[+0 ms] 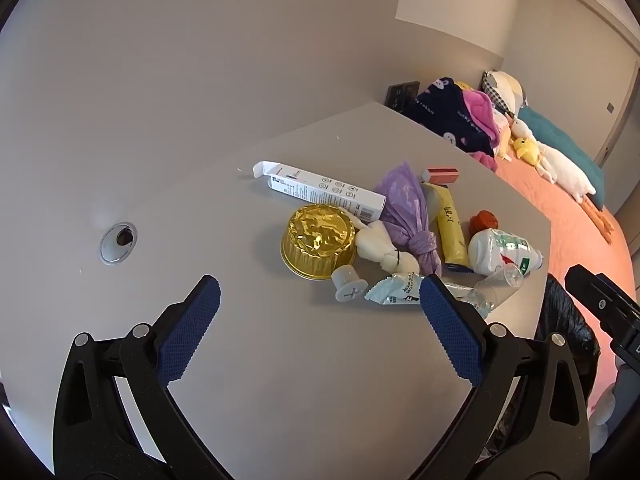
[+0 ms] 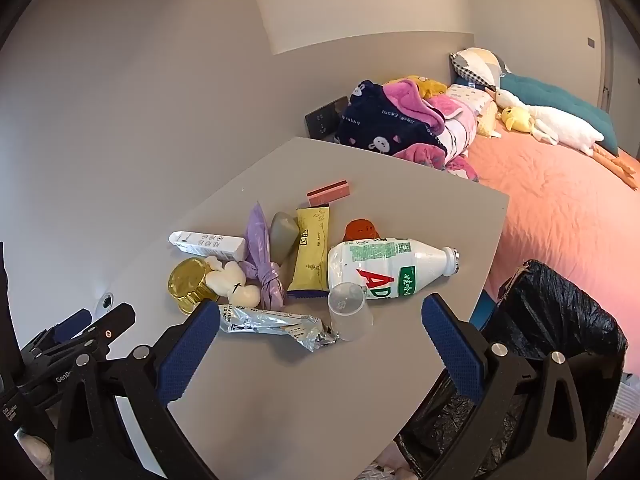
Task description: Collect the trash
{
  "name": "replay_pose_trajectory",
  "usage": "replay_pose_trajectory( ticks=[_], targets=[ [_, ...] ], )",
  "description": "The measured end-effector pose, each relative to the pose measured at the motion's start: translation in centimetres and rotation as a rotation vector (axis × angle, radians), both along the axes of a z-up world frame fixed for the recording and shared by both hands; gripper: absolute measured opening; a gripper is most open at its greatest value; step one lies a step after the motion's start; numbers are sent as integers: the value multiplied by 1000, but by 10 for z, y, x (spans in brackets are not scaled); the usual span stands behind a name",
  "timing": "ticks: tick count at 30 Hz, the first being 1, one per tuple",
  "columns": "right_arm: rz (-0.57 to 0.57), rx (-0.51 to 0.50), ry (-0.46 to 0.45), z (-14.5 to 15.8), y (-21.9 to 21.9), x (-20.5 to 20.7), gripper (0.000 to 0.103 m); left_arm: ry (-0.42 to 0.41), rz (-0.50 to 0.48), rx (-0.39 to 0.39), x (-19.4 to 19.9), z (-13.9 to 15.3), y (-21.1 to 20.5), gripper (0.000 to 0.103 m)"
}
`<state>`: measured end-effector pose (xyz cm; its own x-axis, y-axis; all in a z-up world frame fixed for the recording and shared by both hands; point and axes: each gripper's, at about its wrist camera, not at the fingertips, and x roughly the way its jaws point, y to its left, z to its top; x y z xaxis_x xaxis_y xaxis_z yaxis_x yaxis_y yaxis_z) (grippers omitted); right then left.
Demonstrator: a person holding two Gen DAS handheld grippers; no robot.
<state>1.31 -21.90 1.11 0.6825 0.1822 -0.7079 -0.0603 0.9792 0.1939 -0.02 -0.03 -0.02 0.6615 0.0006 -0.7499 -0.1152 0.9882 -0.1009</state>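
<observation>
A heap of trash lies on the grey table [image 1: 280, 360] [image 2: 280, 392]: a gold foil cup [image 1: 318, 240] [image 2: 188, 284], a white carton [image 1: 320, 188] [image 2: 208, 244], a knotted purple bag [image 1: 404, 212] [image 2: 262, 264], a yellow wrapper [image 1: 450, 228] [image 2: 312, 256], a white bottle [image 1: 502, 250] [image 2: 384, 266], a clear plastic cup [image 2: 350, 310] and a silver wrapper [image 2: 276, 322]. My left gripper [image 1: 320, 304] hovers open in front of the heap, nothing between its fingers. My right gripper [image 2: 320, 324] stands open just short of the clear cup and silver wrapper. A bin with a black liner [image 2: 560, 320] [image 1: 568, 320] stands beside the table's right edge.
A cable hole [image 1: 119, 242] sits in the table at left. Beyond the table is a bed with a pink cover [image 2: 560, 208], piled clothes [image 2: 400, 124] and plush toys [image 2: 552, 120]. The right gripper's body [image 1: 604, 308] shows at the right of the left wrist view.
</observation>
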Motion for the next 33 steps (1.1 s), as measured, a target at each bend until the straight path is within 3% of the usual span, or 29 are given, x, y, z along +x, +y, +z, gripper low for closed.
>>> replay_pose_trajectory(
  ticks=[33],
  targets=[
    [-13,-2,0,5,-3,1,100,-21,-20,2,4,8,-6,97]
  ],
)
